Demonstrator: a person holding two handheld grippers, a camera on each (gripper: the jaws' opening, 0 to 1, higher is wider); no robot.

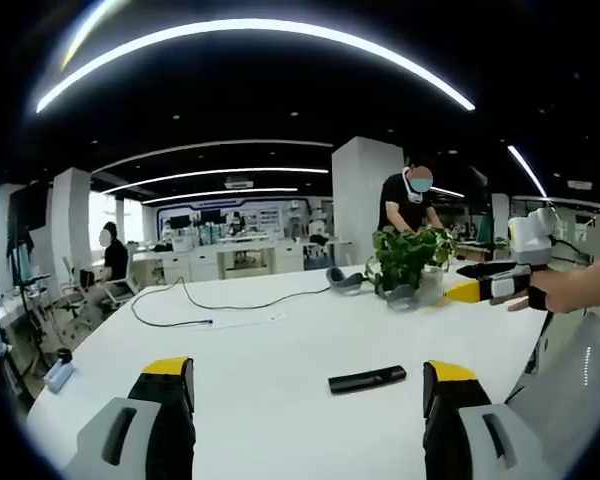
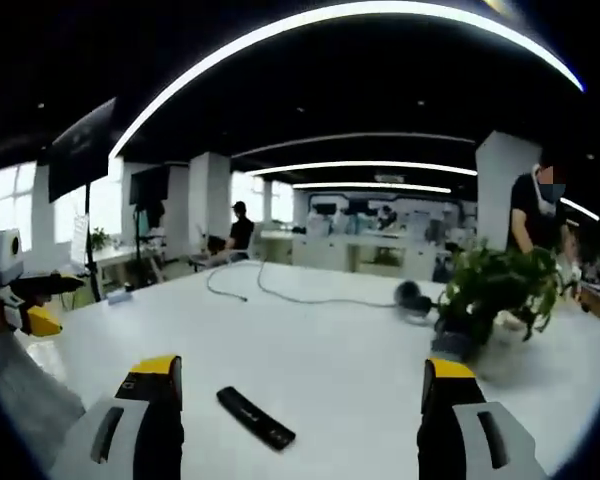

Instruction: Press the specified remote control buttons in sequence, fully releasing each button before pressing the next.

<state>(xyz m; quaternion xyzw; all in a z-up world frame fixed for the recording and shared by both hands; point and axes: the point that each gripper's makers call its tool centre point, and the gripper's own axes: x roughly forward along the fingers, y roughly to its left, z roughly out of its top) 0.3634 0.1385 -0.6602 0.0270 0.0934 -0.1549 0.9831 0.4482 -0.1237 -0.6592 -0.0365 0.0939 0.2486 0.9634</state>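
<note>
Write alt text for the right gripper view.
A black remote control lies on a white table, untouched, between the open jaws of the right gripper. A potted plant stands at the right, headphones and a cable farther back.

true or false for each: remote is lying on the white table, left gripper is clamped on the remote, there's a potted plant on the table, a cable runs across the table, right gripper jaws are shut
1. The remote lies on the white table: true.
2. The left gripper is clamped on the remote: false, its jaws stand apart, holding nothing.
3. A potted plant stands on the table: true.
4. A cable runs across the table: true.
5. The right gripper has shut jaws: false, they are open.
</note>
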